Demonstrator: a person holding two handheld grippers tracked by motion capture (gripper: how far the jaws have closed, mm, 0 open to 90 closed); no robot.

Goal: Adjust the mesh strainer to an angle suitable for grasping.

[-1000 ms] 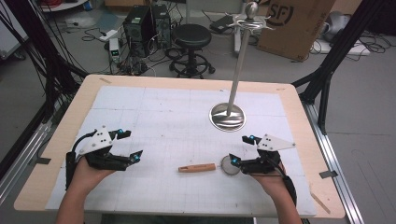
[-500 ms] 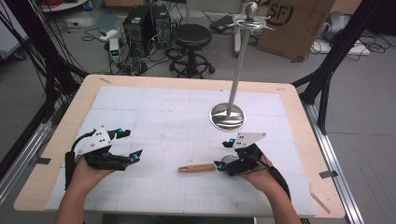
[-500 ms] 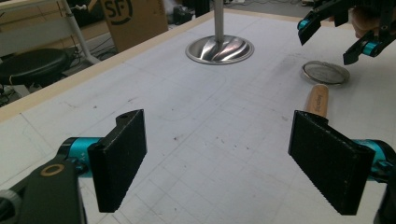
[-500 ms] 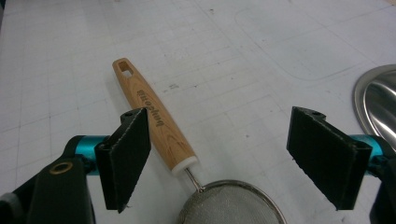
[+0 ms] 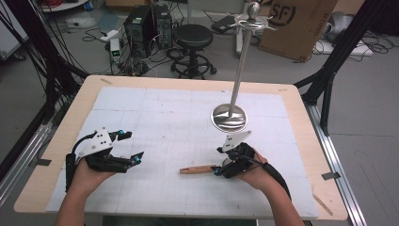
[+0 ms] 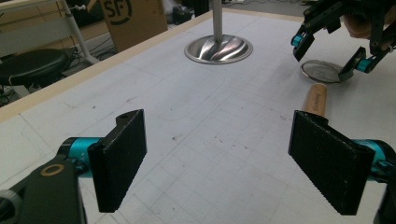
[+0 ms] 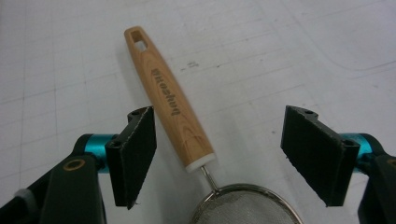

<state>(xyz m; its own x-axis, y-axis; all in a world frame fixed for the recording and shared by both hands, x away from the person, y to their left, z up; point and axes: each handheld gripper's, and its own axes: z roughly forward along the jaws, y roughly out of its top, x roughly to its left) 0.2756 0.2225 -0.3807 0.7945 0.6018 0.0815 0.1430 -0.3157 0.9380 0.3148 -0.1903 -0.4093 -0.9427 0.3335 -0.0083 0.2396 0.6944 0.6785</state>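
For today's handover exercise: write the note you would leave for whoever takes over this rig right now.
Right gripper: open, jaws just been closing, astride the small mesh strainer where its wooden handle ends; pads not touching.
Left gripper: open, empty, over the white mat.
Strainer lies flat near the metal hanging stand.
Done: approach.
Left: grip and lift; probably hang it on the stand.

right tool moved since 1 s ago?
Yes. In the high view the right tool has slid left, away from the table's right edge, over the strainer near its wooden handle. Its jaws have just been closing, not yet pressing the handle.
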